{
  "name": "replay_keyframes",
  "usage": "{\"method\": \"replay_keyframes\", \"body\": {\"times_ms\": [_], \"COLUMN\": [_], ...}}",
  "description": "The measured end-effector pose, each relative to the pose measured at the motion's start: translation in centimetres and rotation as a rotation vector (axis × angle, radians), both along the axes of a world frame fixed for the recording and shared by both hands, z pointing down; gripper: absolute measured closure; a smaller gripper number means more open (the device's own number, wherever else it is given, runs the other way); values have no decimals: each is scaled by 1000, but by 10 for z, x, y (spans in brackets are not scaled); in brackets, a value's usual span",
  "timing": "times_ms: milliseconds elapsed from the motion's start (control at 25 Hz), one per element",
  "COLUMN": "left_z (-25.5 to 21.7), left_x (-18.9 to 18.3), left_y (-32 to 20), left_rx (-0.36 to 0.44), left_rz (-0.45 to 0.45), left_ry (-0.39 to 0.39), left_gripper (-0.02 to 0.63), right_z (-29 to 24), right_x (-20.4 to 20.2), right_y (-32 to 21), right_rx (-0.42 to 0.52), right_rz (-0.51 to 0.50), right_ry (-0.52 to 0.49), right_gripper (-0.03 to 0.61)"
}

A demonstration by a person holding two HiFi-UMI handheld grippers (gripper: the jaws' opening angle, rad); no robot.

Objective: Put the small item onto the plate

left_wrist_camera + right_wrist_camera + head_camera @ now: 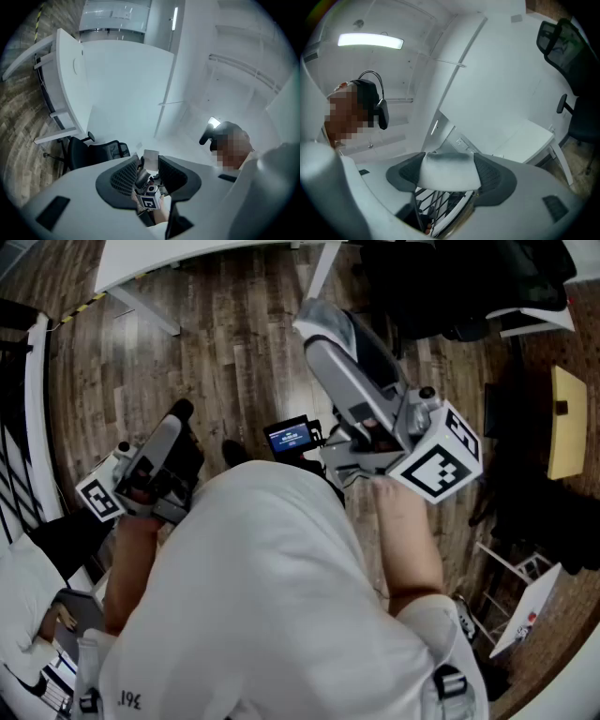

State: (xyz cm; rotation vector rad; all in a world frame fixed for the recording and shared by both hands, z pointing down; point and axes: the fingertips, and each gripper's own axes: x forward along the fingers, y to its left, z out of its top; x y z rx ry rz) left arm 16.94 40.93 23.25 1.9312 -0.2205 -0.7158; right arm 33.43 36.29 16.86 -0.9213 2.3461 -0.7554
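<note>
In the head view the person looks down over a white shirt [262, 596] at a wooden floor [216, 343]; the left tool [180, 413] is raised at the left, the right tool [328, 329] at the right with its marker cube [436, 460] near the camera, and a small lit screen [291, 437] shows between them; a pale thing sits at the right tool's tip. In the left gripper view the left tool's jaws stand apart with nothing pressed between them; through the gap the other tool's cube and the small white item [151, 159] show farther off, with a black chair [89, 152] and a white desk [122, 89] behind. In the right gripper view the right tool's jaws stand wide and grip the small white item, which spans the gap and touches both pads; a ceiling light [370, 41] glows above.
</note>
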Motion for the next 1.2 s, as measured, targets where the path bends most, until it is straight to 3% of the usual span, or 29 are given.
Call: {"method": "replay_keyframes", "body": {"times_ms": [480,1200], "left_z": [-2,2], "left_x": [0,-8], "left_y": [2,6], "left_rx": [11,4], "left_rz": [-1,-7], "left_ry": [-4,12], "left_gripper": [492,492], "right_z": [1,12], "right_x": [4,-1], "right_y": [-1,-1], "right_rx": [-2,-27], "right_rz": [37,71], "right_ry": [33,181], "right_gripper": [264,264]}}
